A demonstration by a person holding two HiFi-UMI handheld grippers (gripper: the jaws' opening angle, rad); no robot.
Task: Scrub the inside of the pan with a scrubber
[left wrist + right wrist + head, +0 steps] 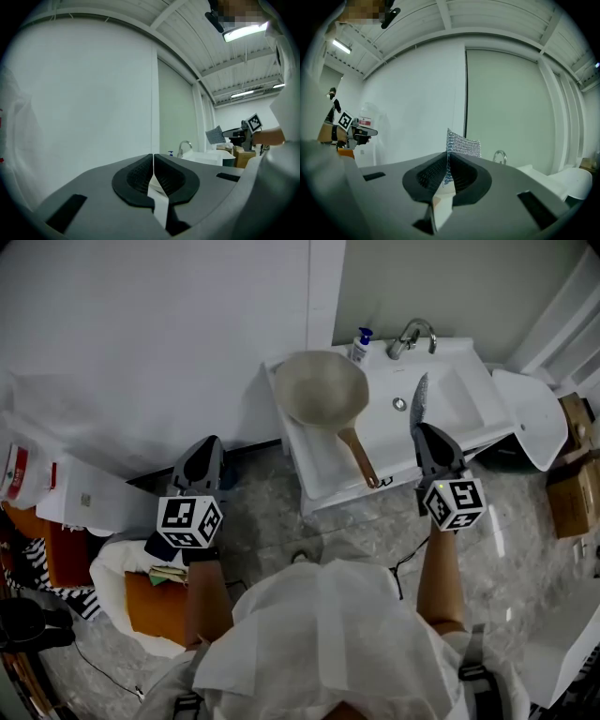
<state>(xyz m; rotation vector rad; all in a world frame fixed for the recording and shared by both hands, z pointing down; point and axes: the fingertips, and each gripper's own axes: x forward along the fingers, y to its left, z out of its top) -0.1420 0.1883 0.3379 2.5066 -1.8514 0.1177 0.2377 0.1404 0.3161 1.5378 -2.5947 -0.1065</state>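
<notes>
right jaws clamp the mesh scrubber (461,143), which stands upright past the tips. left jaws closed, empty. right gripper (424,435) at centre right, by the sink (459,395); left gripper (206,454) centre left, well apart.

likely best: swing scrubber left into the bowl, press flat, left steadies the handle.

pan (322,390): pale inside, brown handle, top centre on the sink's left ledge.

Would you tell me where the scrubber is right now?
In the head view the scrubber stands upright, clamped in the right gripper, at the sink, just right of the pan.
</notes>
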